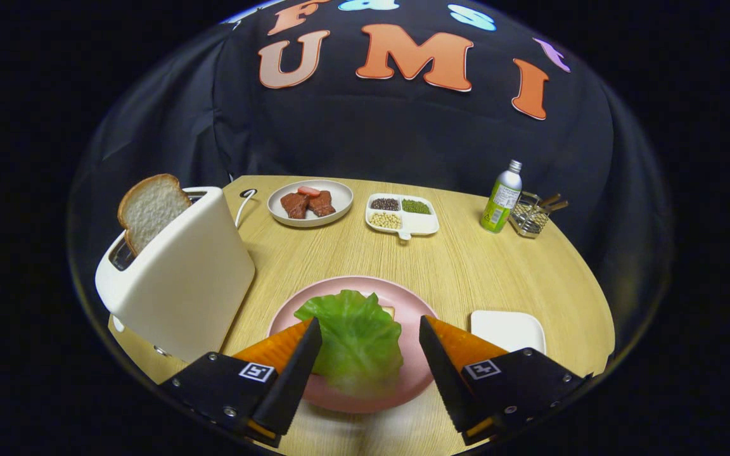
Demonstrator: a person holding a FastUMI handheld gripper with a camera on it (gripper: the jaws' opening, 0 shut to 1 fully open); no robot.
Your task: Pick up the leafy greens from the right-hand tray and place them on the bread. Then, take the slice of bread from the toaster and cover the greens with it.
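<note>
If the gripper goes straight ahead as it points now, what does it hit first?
Probably the greens, lying between the open gripper fingers on the pink plate. Whether it is still above them is unclear; beyond the plate lies bare table.

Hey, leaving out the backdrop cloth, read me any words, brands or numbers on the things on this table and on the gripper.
Bottle label: there is print, but it is too small and blurred to read.
Gripper body: square black-and-white marker patterns, no words; its jaws stand open on either side of the leafy greens.
Toaster and pink plate: no text seen.
</note>
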